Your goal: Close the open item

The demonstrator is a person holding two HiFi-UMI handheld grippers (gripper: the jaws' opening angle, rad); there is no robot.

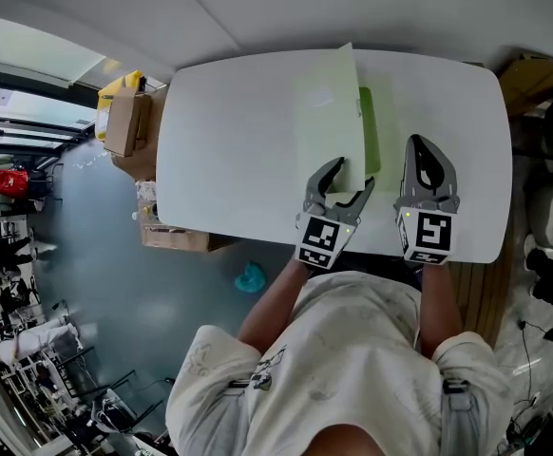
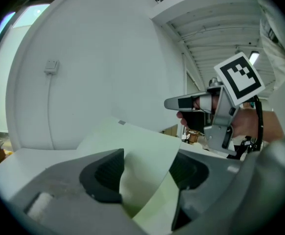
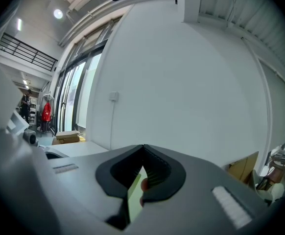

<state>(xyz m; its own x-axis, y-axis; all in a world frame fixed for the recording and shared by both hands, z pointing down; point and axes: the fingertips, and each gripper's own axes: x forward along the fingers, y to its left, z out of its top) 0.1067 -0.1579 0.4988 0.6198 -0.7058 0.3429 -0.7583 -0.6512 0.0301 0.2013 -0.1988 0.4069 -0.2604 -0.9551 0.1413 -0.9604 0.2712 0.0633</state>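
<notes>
In the head view, a white table with rounded corners is seen from above. A pale green folder with a thin flexible cover lies open on the right half of the table, and its cover is raised off the brighter green bottom leaf. The left gripper is held at the near edge of the folder, with its jaws spread to either side of the cover's near corner. The right gripper is held just right of the folder, with its jaws brought together at the tips. Brown cardboard boxes are stacked on the floor beyond the table's left end.

In the left gripper view, the jaws of the left gripper are seen wide apart. The raised cover passes between them and is not pinched by the pads. The right gripper is seen at the right against a white wall, held in a hand.

In the right gripper view, the jaws of the right gripper are seen closed, with the tips met. A sliver of the green folder is seen through the gap below the tips, and whether it is touched cannot be told. The table extends to the left
</notes>
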